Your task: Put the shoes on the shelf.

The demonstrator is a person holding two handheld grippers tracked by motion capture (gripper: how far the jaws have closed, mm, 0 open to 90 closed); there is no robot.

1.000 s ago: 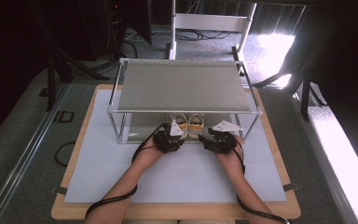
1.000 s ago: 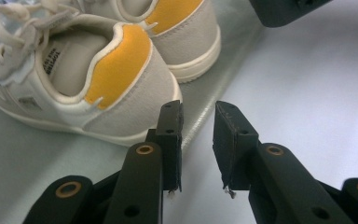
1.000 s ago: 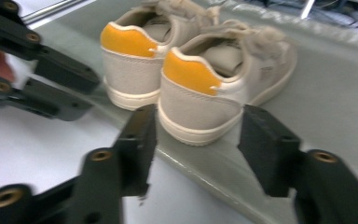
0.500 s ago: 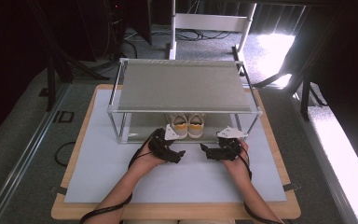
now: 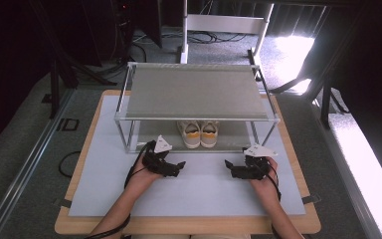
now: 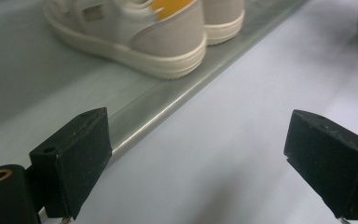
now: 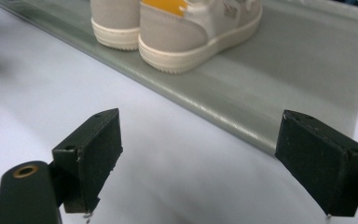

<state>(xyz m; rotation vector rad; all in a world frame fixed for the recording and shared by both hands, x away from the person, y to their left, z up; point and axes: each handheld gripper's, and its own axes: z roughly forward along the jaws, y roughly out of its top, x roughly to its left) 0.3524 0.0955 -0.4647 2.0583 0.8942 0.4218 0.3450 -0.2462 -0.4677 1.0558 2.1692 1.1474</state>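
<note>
Table (image 5: 99, 199): wooden top under a pale sheet, person's forearms entering from the near edge.

Shoe rack (image 5: 194, 92): two-tier metal frame, grey shelves, standing on the far half of the sheet. Top shelf bare.

Pair of shoes (image 5: 197, 134): cream sneakers with yellow heel patches, side by side on the lower shelf, heels toward the person, near the shelf's front lip. In the left gripper view the shoes (image 6: 135, 32) sit up and ahead of the jaws; in the right gripper view the shoes (image 7: 177, 32) likewise.

Left gripper (image 5: 179, 167): low over the sheet, just in front of the rack, jaws spread wide, nothing between them. Right gripper (image 5: 229, 169): same height, jaws spread wide, empty, apart from the rack's front.

Judgement: the shoes look placed, the pair squared up on the shelf; both hands stand clear. If the work goes on, the next move calls for a fresh reach onto the lower shelf, jaws kept wide to span a heel, staying under the top shelf.
</note>
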